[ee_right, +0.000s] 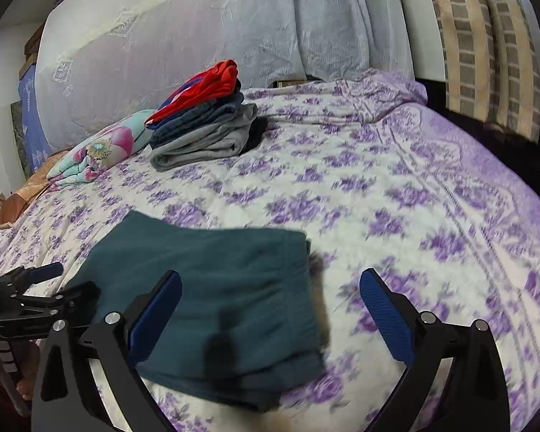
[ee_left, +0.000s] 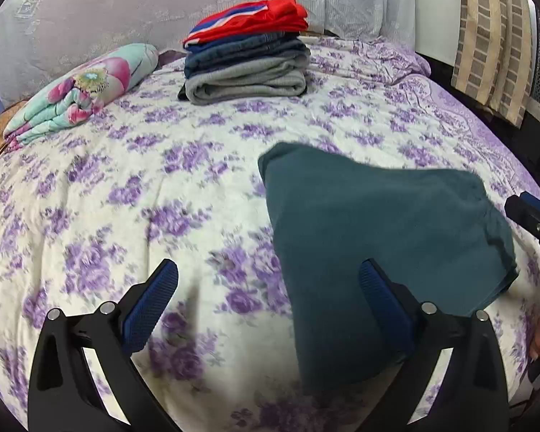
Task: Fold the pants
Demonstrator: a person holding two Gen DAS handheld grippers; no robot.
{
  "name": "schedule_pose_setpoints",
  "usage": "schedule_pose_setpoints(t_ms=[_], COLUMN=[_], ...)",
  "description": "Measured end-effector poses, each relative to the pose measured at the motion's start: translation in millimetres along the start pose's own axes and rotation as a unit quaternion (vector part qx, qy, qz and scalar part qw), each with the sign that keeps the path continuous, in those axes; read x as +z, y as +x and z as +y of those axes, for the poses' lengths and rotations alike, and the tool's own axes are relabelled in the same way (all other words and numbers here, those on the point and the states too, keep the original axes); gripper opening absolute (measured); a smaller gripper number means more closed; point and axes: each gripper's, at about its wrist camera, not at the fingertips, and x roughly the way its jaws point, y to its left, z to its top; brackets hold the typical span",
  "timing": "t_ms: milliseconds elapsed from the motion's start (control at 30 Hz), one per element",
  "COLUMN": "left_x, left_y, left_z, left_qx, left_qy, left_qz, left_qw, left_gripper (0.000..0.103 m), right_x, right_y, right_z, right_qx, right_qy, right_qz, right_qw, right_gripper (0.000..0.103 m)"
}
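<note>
Pants [ee_left: 378, 237] folded flat, both tongs [ee_left: 270, 309] [ee_right: 270, 316] spread above.

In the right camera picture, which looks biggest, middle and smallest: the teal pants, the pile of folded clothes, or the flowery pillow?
1. Teal pants, though they lie nearest the camera.
2. Pile of folded clothes.
3. Flowery pillow, partly hidden behind the pile.

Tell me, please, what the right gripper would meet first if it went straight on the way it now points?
Most likely the right edge of the folded teal pants, or the purple floral bedspread just beside it; depth is unclear. The open right gripper straddles that edge.
</note>
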Motion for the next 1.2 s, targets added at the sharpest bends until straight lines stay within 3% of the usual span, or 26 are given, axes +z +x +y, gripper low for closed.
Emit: schedule_pose_setpoints(t_ms=[67, 200, 300, 400, 567, 700, 800, 967, 1200], left_x=[10.8, 34.5, 44.1, 47.8, 69.6, 85.7, 93.1, 96.3, 88.6], left_y=[-1.6, -8.1, -11.7, -4.1, 27.1, 59.2, 83.6, 112.3, 119.3], left_z=[1.2, 3.1, 10.7, 19.6, 24.2, 21.0, 35.1, 46.3, 55.6], left_qx=[0.010, 0.073, 0.092, 0.096, 0.053, 0.029, -0.024, -0.111, -0.176], left_qy=[0.009, 0.032, 0.038, 0.035, 0.033, 0.045, 0.004, -0.042, -0.037], left_qz=[-0.005, -0.038, -0.055, -0.043, 0.003, 0.034, 0.058, 0.101, 0.119], left_qw=[0.9999, 0.9961, 0.9934, 0.9939, 0.9980, 0.9980, 0.9980, 0.9877, 0.9765], left_gripper=[0.098, 0.098, 0.098, 0.098, 0.098, 0.098, 0.098, 0.098, 0.098], right_x=[12.1, 24.9, 14.8, -2.6, -10.3, -12.6, -17.8, -30.5, -35.8], right_y=[1.0, -2.4, -6.6, -3.8, 3.9, -10.1, -17.3, -14.3, 12.6], right_z=[1.3, -2.7, -11.4, -12.1, -4.1, 19.6, 64.1, 140.1, 190.0], right_qx=[-0.008, -0.025, 0.020, 0.053, 0.061, 0.137, 0.169, 0.212, 0.191], right_qy=[-0.017, -0.022, 0.017, 0.034, 0.030, 0.022, -0.048, -0.149, -0.195], right_qz=[-0.005, -0.026, -0.025, -0.010, 0.004, -0.026, -0.027, -0.006, 0.028], right_qw=[1.000, 0.999, 0.999, 0.998, 0.998, 0.990, 0.984, 0.966, 0.962], right_gripper=[0.100, 0.100, 0.100, 0.100, 0.100, 0.100, 0.100, 0.100, 0.100])
